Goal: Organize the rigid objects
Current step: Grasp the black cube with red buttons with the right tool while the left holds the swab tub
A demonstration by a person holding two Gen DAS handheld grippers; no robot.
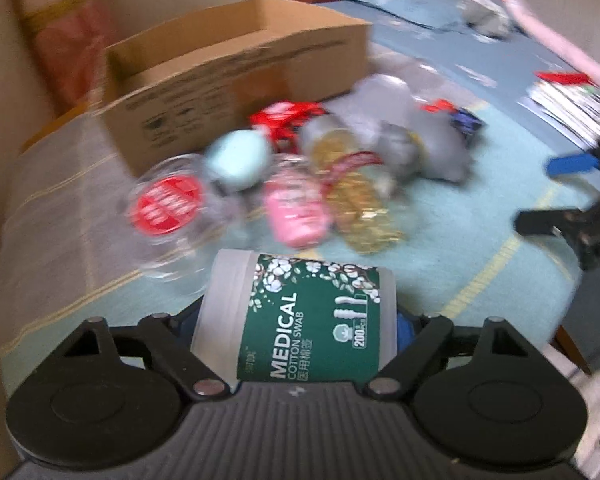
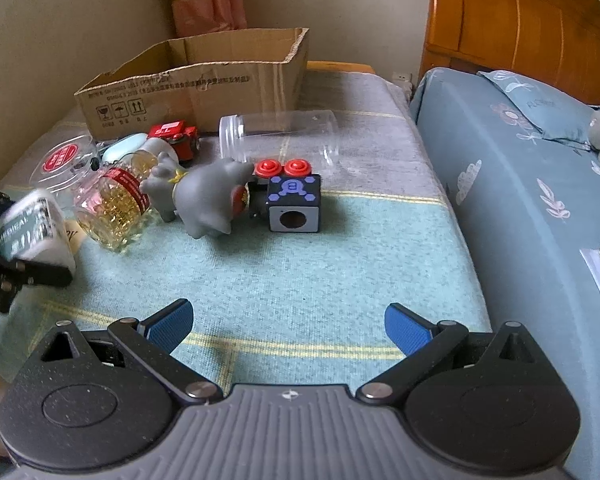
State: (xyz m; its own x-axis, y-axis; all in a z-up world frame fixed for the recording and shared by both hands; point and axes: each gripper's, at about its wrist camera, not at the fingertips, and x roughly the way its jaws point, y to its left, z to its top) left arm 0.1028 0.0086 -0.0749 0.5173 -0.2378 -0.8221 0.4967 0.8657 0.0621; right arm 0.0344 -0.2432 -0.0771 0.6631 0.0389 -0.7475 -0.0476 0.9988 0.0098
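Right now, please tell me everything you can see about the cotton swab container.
The cotton swab container is a white, plastic-looking cylinder with a dark green label showing cotton flowers and the words MEDICAL COTTON SWAB. It lies sideways between the jaws of the left gripper, which are shut on it, apparently lifted off the blanket. The right wrist view shows it blurred, left of the other objects.

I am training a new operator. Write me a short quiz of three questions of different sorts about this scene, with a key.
1. True or false: the left gripper holds the cotton swab tub.
2. Multiple choice: the right gripper is A) shut on the cube; B) open and holding nothing; C) shut on the clear jar.
3. Fill in: the clear jar lies on its side in front of the cardboard ____.

Key: 1 true; 2 B; 3 box.
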